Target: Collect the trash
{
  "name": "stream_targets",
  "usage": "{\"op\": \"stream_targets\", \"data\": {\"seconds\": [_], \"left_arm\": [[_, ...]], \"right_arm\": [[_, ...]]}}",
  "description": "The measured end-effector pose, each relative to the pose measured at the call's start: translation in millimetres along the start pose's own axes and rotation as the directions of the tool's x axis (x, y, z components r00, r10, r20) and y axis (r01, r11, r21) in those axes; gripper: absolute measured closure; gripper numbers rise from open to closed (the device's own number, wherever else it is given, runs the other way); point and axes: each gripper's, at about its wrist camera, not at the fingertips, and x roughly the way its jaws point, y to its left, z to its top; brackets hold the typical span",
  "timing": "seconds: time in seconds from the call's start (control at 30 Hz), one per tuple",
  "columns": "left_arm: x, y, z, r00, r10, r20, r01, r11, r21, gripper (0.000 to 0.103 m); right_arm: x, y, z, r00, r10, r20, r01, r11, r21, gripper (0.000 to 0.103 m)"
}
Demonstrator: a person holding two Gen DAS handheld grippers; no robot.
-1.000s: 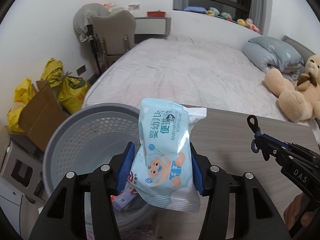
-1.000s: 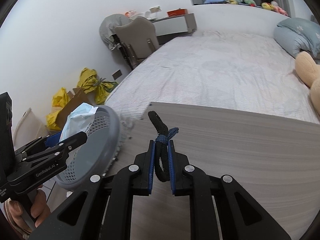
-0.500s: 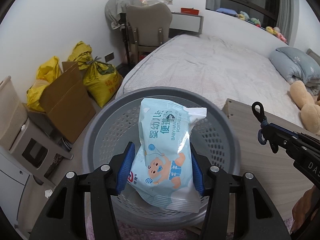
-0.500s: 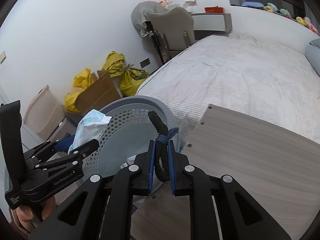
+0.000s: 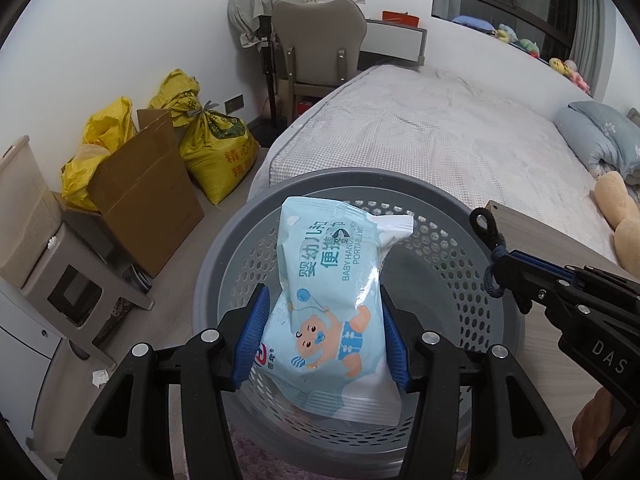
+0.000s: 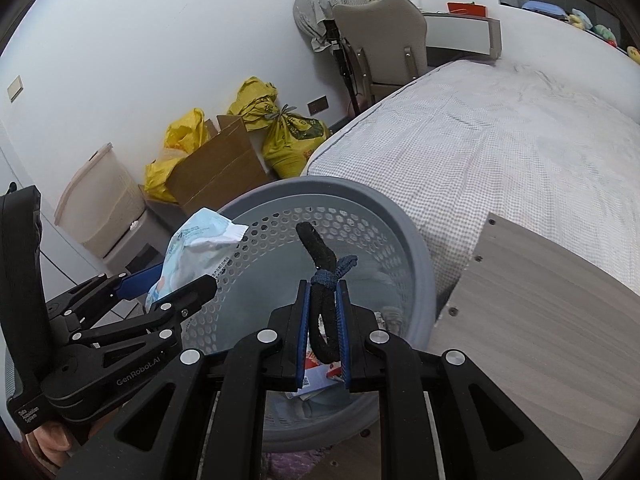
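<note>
Left hand-held gripper [image 5: 324, 338] clamped on wipes pack [image 5: 336, 300], pack over grey basket [image 5: 452, 240]. Right hand-held gripper [image 6: 325, 322], at 3 o'clock of left one, pinched tight on black hair tie [image 6: 320, 276], above basket, bench [image 6: 540, 320] at 3 o'clock.

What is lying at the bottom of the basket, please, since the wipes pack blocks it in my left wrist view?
Observer: Red and white packaging scraps lie at the bottom of the grey basket.
Operator: Thank you. How is the right tool holding its item?
Observer: The right tool is shut on a black band, which stands upright between the blue pads over the basket's opening.
Operator: And what is behind my left tool?
Observer: A hand grips the handle of the left tool, which holds the wipes pack.
</note>
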Motion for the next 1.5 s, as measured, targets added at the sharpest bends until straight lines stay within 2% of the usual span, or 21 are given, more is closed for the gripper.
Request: {"op": "stream_targets", "data": {"seconds": [0.17,0.27,0.33,0.4,0.63,0.77,0.9,1.5], "left_arm": [[0,6,3,1.0,0.005,-0.001,-0.005,1.0,-0.006,0.05],[-1,7,4,1.0,0.01,0.001,-0.01,1.0,-0.013,0.04],[-2,8,5,1.0,0.015,0.002,-0.015,1.0,-0.013,0.036],[-2,10,5,1.0,0.024,0.0,-0.024,1.0,-0.015,0.026],[-6,13,4,0.999,0.033,0.002,-0.033,0.999,-0.027,0.021],[-10,14,2,0.999,0.04,0.008,-0.039,0.999,-0.032,0.015],[-14,14,1,0.998,0.054,0.008,-0.054,0.998,-0.033,0.011],[-29,20,-7,0.995,0.094,0.013,-0.094,0.995,-0.041,0.006]], "right_arm": [[7,6,4,1.0,0.007,-0.007,-0.007,1.0,-0.011,0.09],[7,7,6,1.0,0.007,-0.003,-0.007,1.0,-0.016,0.089],[7,7,6,1.0,-0.001,0.002,0.001,1.0,-0.012,0.081],[6,6,5,1.0,-0.011,0.005,0.011,1.0,-0.012,0.074],[4,6,1,1.0,-0.028,0.0,0.028,1.0,-0.003,0.068],[0,7,-1,0.999,-0.039,0.01,0.039,0.999,-0.003,0.063],[-4,8,-5,0.999,-0.048,0.015,0.048,0.999,-0.003,0.055],[-25,12,-14,0.997,-0.059,0.05,0.059,0.998,-0.002,0.047]]}}
